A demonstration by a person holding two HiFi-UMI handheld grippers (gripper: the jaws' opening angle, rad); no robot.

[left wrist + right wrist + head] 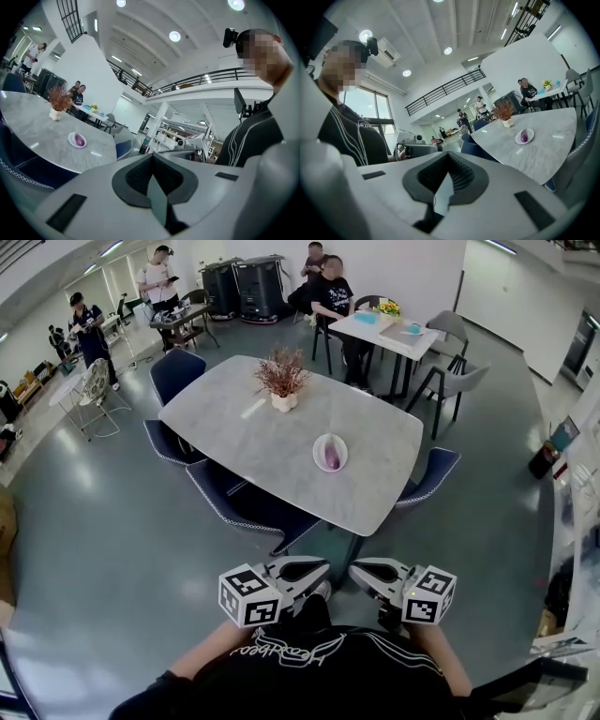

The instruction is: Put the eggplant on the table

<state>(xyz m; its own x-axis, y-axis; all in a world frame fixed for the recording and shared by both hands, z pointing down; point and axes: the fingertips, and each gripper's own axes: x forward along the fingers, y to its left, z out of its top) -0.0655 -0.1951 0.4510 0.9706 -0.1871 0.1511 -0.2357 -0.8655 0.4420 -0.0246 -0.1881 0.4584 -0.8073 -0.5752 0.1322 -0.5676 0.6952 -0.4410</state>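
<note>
Both sets of fingers are clenched shut with nothing pinched in them. In the head view the left gripper [317, 570] and right gripper [361, 570] sit side by side low down, close to the person's chest, fingertips aimed at each other with a small gap between. Each gripper's own view backs it up: left gripper [153, 180] pads are pressed flat together, and it's the same for the right gripper [444, 183].

The eggplant [331, 456] is small and purple, and it's lying inside a shallow white dish [316, 452] on the grey marble tabletop [234, 427]. That's well out beyond the fingers, nowhere near touching them. From the left gripper the dish [71, 138] with the eggplant [80, 139] shows off to the left of the fingers. From the right gripper the dish [518, 138] and eggplant [525, 137] are off to the right.

The only other container on that tabletop is a little white pot [284, 402] holding a dried reddish plant [281, 374]. It's further from the fingers than the dish and well apart from it. Blue chairs [176, 371] are tucked around the edges.
</note>
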